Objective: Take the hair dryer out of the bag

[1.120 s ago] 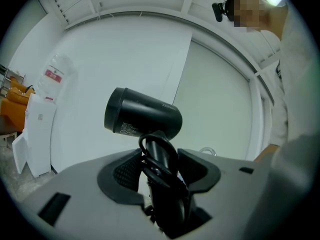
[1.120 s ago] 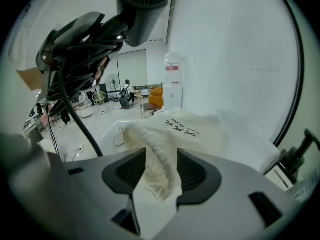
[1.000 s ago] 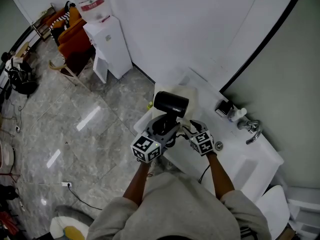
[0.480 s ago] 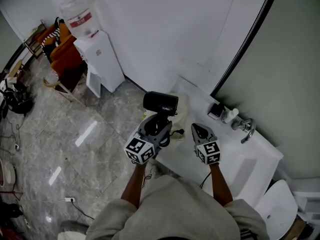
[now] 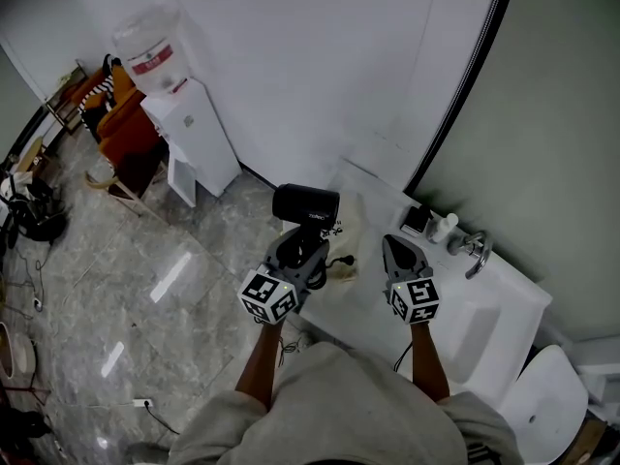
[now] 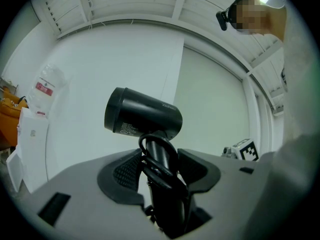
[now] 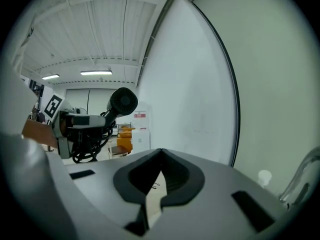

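Where I hold the dryer (image 5: 306, 204) (image 6: 145, 116): by its handle in my left tool (image 5: 302, 245) (image 6: 160, 169), lifted clear of the bag (image 5: 351, 223), barrel on top, up and to the left of the tap (image 5: 475, 250).
Left tool: pinching the black handle, with the cord (image 5: 334, 260) (image 6: 159, 151) looped against it between the pads.
Right tool (image 5: 395, 245) (image 7: 159, 171): jaws pressed together with nothing in them; left of the tap, apart from the dryer.
Bag: cream, lying on the white tabletop (image 5: 484, 303), left of the tap, showing between my two tools in the head view.
Cord end: hangs beside the left tool, on its tap side.
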### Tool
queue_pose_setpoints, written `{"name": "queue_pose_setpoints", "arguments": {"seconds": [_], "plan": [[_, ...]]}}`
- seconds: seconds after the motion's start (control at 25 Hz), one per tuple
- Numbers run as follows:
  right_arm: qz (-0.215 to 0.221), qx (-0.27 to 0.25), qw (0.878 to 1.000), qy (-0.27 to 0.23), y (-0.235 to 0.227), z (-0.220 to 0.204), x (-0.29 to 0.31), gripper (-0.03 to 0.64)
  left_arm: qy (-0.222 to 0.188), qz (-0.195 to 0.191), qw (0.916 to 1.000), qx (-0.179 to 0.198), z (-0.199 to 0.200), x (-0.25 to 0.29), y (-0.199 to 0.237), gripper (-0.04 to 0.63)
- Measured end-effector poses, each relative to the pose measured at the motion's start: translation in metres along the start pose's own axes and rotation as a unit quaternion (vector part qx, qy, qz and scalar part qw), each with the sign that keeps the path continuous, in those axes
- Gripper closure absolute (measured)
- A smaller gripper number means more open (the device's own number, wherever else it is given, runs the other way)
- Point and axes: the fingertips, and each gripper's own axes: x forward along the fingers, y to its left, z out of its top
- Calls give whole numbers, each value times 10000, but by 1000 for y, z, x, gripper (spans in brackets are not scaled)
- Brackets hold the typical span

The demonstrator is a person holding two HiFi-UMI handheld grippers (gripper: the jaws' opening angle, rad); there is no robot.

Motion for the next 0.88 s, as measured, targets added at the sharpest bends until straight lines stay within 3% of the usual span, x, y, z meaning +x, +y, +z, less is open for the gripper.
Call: {"name": "queue_pose_setpoints", "arguments": {"seconds": [0.88], "plan": [[-135,-148,9997,135,-2,-1,-3,618,81,14,9999,-92,-10,0,3,376]]}}
